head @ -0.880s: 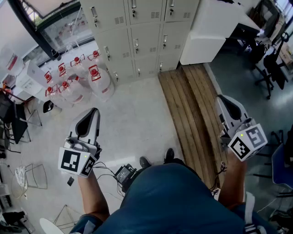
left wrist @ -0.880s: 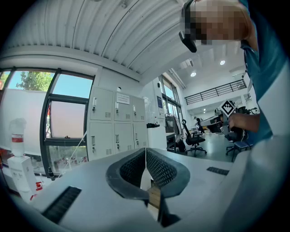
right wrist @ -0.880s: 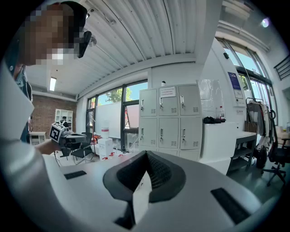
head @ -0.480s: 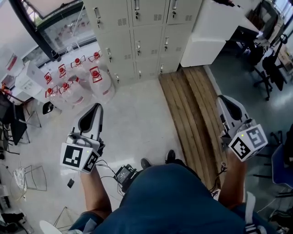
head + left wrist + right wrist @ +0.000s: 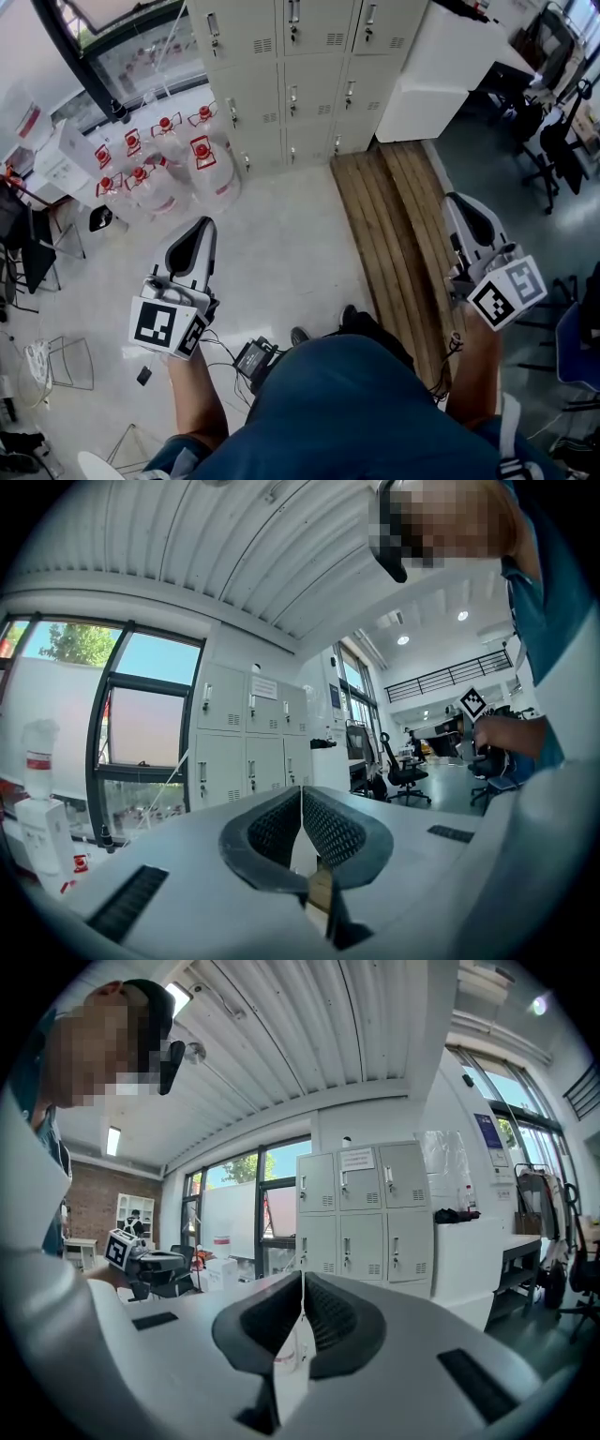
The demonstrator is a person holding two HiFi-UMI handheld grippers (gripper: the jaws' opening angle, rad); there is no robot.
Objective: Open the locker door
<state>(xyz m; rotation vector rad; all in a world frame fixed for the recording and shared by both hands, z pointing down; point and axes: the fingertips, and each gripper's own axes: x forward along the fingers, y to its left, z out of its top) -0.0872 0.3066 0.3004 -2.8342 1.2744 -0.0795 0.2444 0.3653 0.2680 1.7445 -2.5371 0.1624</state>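
Closest to me, I see my own jeans [image 5: 347,412] from above, with a forearm on either side. I hold my left tool [image 5: 198,228] out over the pale floor [image 5: 281,253]. Its two ribbed pads are pressed together at the tips and nothing is between them. My right tool [image 5: 457,202] hangs over the strip of wooden planks [image 5: 389,225] on my right. Its jaws are closed on each other in the same way and it is just as empty. Each tool carries its marker cube at the end nearest my hand. A small black box [image 5: 253,356] with trailing cables lies on the floor by my left foot.

Farther out on the left, a cluster of clear water jugs [image 5: 187,159] with red caps stands on the floor in front of a window [image 5: 141,56]. The lockers [image 5: 300,66], beige and stacked in rows, stand beyond the jugs against the wall, well apart from both tools. Every door I can see is closed, each with its handle and a small vent. A white cabinet [image 5: 441,66] touches the lockers on their right, and black office chairs [image 5: 553,131] stand off to the far right.
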